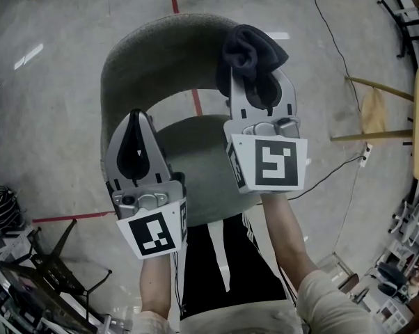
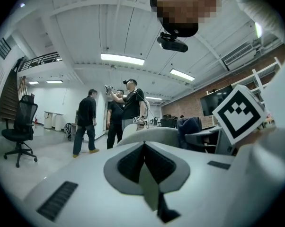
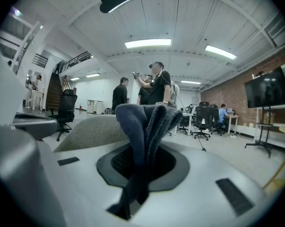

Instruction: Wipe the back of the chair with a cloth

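A grey-green chair stands right in front of me, its curved back [image 1: 161, 37] arching over the round seat [image 1: 202, 165]. My right gripper [image 1: 259, 82] is shut on a dark blue cloth [image 1: 251, 58], held at the right end of the chair back's top edge. The cloth [image 3: 145, 136] stands bunched between the jaws, with the chair back [image 3: 93, 129] just behind it. My left gripper [image 1: 135, 148] is shut with nothing in it, and hovers by the left side of the seat. The chair back [image 2: 154, 134] shows beyond its jaws.
The chair stands on a concrete floor with red tape lines [image 1: 195, 101]. A wooden stool [image 1: 380, 110] is at the right, a black frame [image 1: 49, 266] at the lower left. Several people [image 2: 85, 122] stand far off; office chairs [image 2: 20, 131] and desks [image 3: 213, 119] are around.
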A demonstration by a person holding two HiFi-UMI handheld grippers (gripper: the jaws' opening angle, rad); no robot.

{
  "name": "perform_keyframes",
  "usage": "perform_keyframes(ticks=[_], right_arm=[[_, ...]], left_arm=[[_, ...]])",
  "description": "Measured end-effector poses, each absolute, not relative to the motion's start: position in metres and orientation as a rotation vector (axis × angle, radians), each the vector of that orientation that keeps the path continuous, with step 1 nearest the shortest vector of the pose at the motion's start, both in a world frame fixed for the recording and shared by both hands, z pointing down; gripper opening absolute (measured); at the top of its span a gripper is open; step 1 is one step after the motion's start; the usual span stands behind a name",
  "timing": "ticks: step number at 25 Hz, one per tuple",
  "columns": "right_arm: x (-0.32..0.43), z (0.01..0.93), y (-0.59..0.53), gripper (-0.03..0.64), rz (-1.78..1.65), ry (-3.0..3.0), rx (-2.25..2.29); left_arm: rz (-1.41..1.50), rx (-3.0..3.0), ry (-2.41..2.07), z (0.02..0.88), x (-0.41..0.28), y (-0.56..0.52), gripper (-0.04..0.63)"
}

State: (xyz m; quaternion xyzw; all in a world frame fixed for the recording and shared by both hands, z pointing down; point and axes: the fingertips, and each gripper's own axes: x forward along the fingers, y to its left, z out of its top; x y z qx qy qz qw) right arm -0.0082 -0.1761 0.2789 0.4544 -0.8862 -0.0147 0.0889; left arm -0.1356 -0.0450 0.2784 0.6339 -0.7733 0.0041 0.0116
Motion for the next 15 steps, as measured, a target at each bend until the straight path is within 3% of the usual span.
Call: perform_keyframes(ticks=[15], right_arm=[[-0.154, 0.315, -0.056, 0.054, 0.151, -2.938, 0.683]], left_arm=[[0.079, 1.72, -2.525, 0.314, -0.197, 0.017, 0.015]])
